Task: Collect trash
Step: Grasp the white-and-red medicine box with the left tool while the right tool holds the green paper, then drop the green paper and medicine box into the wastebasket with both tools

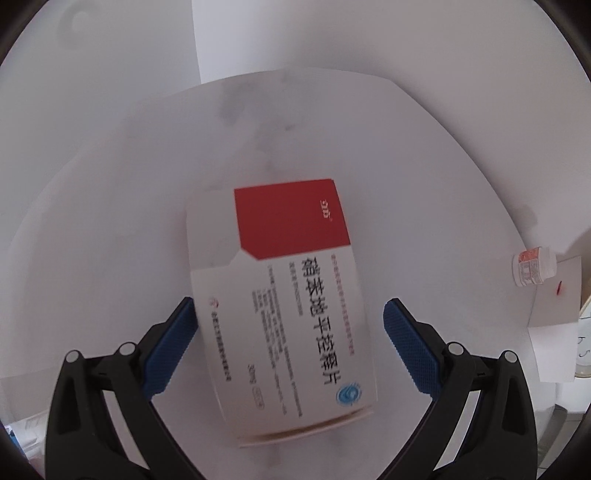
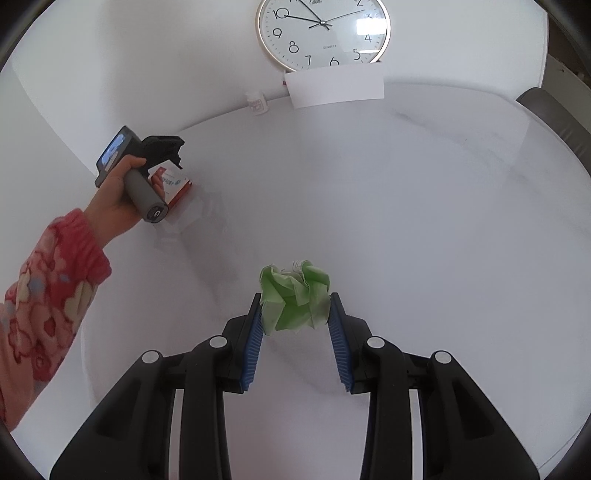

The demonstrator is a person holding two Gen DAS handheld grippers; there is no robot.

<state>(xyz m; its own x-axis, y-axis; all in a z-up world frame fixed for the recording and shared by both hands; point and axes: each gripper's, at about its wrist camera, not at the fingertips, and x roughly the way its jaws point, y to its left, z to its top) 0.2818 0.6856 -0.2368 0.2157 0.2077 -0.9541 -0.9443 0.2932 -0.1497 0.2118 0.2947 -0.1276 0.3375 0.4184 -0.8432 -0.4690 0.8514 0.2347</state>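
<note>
Two grippers work above one white table [image 2: 424, 221]. Against the wall stands a round clock [image 2: 323, 33] with a white card [image 2: 336, 86] before it. A red and white medicine box [image 1: 284, 306] lies flat on the table, between the spread blue pads of the left gripper [image 1: 288, 314]; the pads do not press on it. The right gripper [image 2: 295, 314] pinches a crumpled green paper ball [image 2: 295, 299] over the table. A small pill bottle [image 2: 257, 103] stands at the far edge.
</note>
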